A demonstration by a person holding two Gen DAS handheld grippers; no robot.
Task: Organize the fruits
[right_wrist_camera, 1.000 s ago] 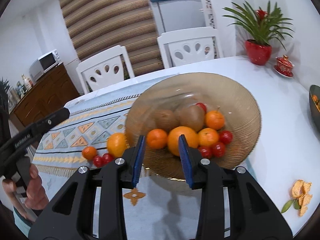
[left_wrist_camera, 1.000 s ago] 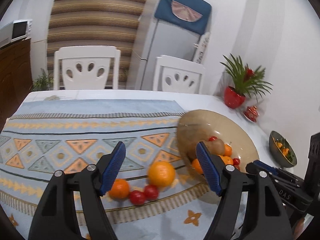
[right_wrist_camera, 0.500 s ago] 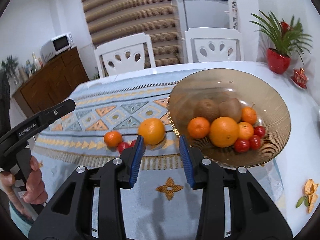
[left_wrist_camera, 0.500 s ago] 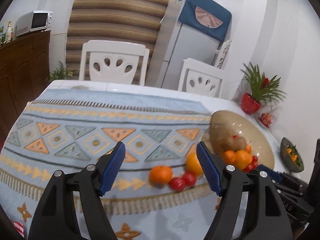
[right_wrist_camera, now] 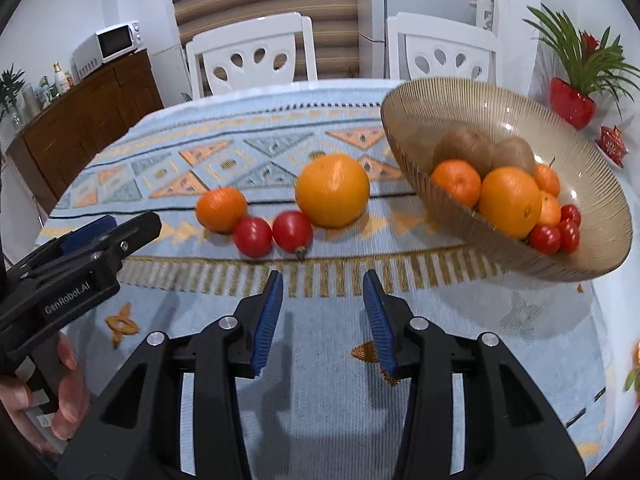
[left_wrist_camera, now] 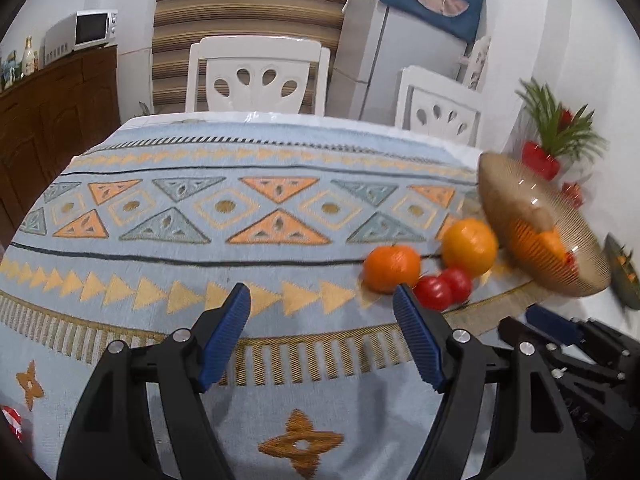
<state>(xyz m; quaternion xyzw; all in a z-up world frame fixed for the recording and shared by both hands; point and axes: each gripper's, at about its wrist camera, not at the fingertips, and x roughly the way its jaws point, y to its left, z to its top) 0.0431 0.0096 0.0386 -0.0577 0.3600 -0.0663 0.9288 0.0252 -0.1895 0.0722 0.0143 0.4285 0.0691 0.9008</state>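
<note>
Right wrist view: right gripper (right_wrist_camera: 323, 276) nearest, blue pads parted and widening, nothing between them, hanging over the near edge of the patterned tablecloth (right_wrist_camera: 312, 360). Left gripper (right_wrist_camera: 86, 236) enters at the left edge of this view, carried by a hand (right_wrist_camera: 48, 396); in the left wrist view the left gripper (left_wrist_camera: 321, 292) has its fingers spread wide and released, only cloth showing between them. Just beyond the fringe band of the cloth, four loose fruits in a row: small mandarin (right_wrist_camera: 221, 209) on the left, two red tomatoes (right_wrist_camera: 272, 234) touching each other, then a large orange (right_wrist_camera: 332, 190) on the right, just behind the right-hand tomato. In the left wrist view the same group lies right of the gripper, mandarin (left_wrist_camera: 392, 268) just past the right finger's tip. Toward the right edge of the table, an amber ribbed glass bowl (right_wrist_camera: 520, 96) appears tilted, its base hidden; inside are two kiwis, an orange, mandarins and small tomatoes, piled at its low side. Farther right, near the wall, a potted plant (right_wrist_camera: 576, 80) in a red pot. Beyond the far edge, two white chairs (right_wrist_camera: 248, 56); a wooden sideboard (right_wrist_camera: 80, 120) with a microwave at the left wall.
</note>
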